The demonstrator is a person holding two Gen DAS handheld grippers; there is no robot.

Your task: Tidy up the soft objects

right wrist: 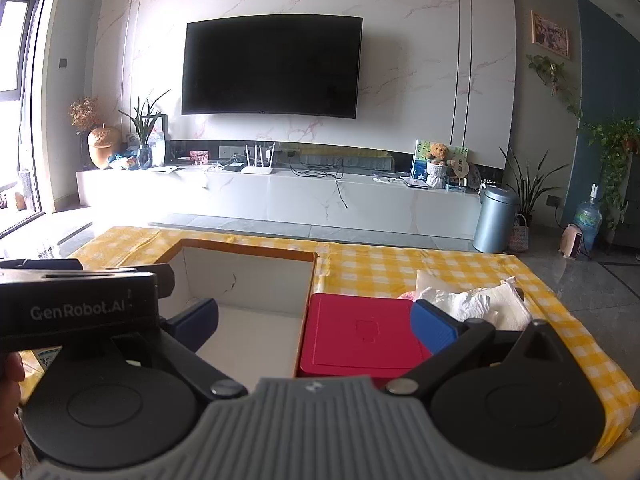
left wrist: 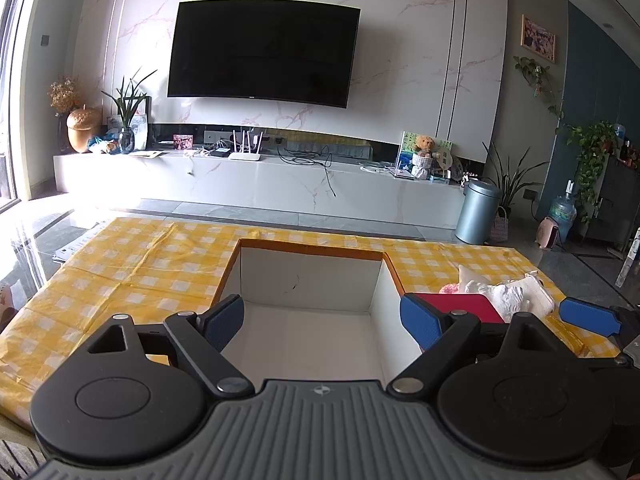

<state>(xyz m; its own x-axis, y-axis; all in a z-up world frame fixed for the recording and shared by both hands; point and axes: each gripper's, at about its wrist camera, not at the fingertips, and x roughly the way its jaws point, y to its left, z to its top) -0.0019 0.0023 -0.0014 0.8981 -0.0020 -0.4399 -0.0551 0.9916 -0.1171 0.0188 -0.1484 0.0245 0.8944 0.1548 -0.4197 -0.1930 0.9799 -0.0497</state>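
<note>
Two hand-held grippers — left hand-held gripper [left wrist: 322,320], right hand-held gripper [right wrist: 316,320] — spread wide, holding nothing | empty box [left wrist: 308,276] awaits | soft pile [right wrist: 472,300] on bench [right wrist: 380,268] beside it, ready for sorting

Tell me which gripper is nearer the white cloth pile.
Right. The right gripper hovers open over the red box, beside the cloth pile. The left gripper is open over the cardboard box, farther away.

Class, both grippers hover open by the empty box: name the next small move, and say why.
Probably the right gripper should ease toward the white soft items beyond the red lid. Its jaws stand open and empty, the box holds nothing, and the pile lies on its side.
</note>
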